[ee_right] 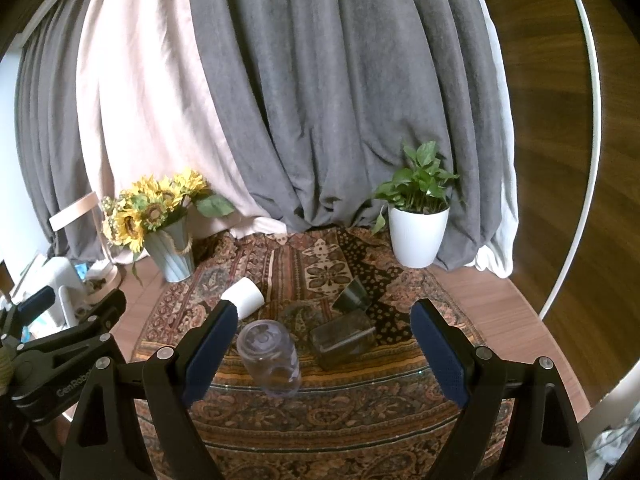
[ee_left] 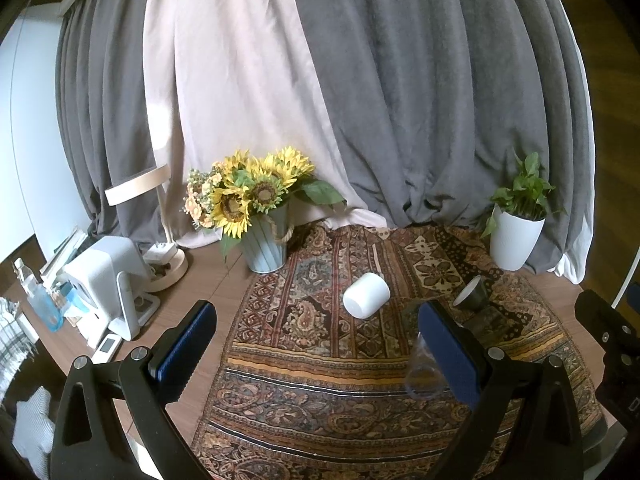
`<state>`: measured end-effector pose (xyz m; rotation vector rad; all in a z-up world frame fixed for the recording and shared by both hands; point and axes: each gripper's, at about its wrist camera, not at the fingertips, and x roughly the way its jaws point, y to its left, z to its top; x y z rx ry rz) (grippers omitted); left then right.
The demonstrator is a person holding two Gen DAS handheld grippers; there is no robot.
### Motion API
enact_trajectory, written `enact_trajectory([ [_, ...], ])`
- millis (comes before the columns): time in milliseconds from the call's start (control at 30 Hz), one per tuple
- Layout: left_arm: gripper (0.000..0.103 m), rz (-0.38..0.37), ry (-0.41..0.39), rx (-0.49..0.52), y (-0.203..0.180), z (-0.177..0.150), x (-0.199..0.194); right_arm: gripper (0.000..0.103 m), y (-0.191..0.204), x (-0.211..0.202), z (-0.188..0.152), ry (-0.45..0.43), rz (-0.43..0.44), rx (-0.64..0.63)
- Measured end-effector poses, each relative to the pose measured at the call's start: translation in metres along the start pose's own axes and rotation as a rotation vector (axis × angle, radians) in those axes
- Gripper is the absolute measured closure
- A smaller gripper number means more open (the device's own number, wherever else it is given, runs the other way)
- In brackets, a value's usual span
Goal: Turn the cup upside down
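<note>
A white cup (ee_left: 366, 295) lies on its side on the patterned cloth (ee_left: 304, 368); it also shows in the right wrist view (ee_right: 244, 296). A dark cup (ee_left: 472, 294) lies tipped further right, also seen from the right wrist (ee_right: 352, 294). A clear plastic cup (ee_right: 270, 356) stands bottom-up near the front; in the left wrist view (ee_left: 420, 372) it is partly hidden behind a finger. A square smoky glass (ee_right: 344, 338) lies on its side beside it. My left gripper (ee_left: 320, 344) is open and empty above the cloth. My right gripper (ee_right: 320, 352) is open and empty above the clear cup and glass.
A vase of sunflowers (ee_left: 256, 208) stands at the cloth's back left, a white potted plant (ee_left: 516, 224) at the back right. A lamp (ee_left: 160, 216), a white appliance (ee_left: 108, 280) and bottles (ee_left: 40, 300) crowd the left. Grey and pink curtains hang behind.
</note>
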<state>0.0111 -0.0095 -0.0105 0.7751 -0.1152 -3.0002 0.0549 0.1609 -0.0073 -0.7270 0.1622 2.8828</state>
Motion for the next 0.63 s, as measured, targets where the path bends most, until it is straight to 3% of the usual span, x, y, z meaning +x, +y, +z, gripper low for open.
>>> enact_trajectory([
  [633, 0.0, -0.013, 0.005, 0.015, 0.0, 0.0003, 0.0036, 0.015, 0.0, 0.0034, -0.0004, 0.007, 0.003, 0.0],
])
